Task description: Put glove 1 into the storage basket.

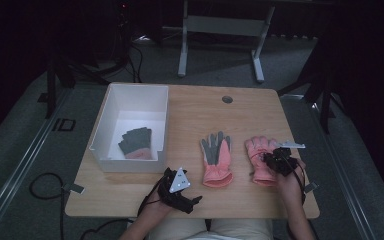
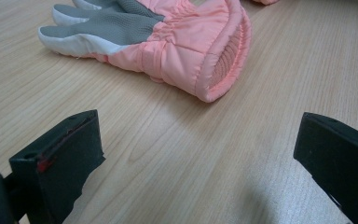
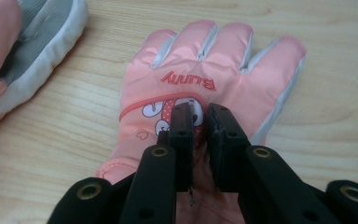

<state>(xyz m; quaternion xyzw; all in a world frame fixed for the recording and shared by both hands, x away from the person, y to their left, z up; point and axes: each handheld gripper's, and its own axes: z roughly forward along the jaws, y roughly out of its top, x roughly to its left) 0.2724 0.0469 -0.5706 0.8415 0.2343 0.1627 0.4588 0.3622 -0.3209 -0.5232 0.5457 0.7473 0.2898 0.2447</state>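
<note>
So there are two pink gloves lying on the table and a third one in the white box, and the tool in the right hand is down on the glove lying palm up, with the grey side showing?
Not quite. The right tool is on the glove lying back up, its pink side with the "Bunny" lettering showing, as the right gripper view shows. The grey-palmed glove lies beside it, untouched. The rest holds: a third glove lies in the white box.

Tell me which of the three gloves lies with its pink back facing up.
The rightmost glove, under the right tongs: its back reads "Bunny". The middle glove and the glove in the white box show grey palms.
</note>
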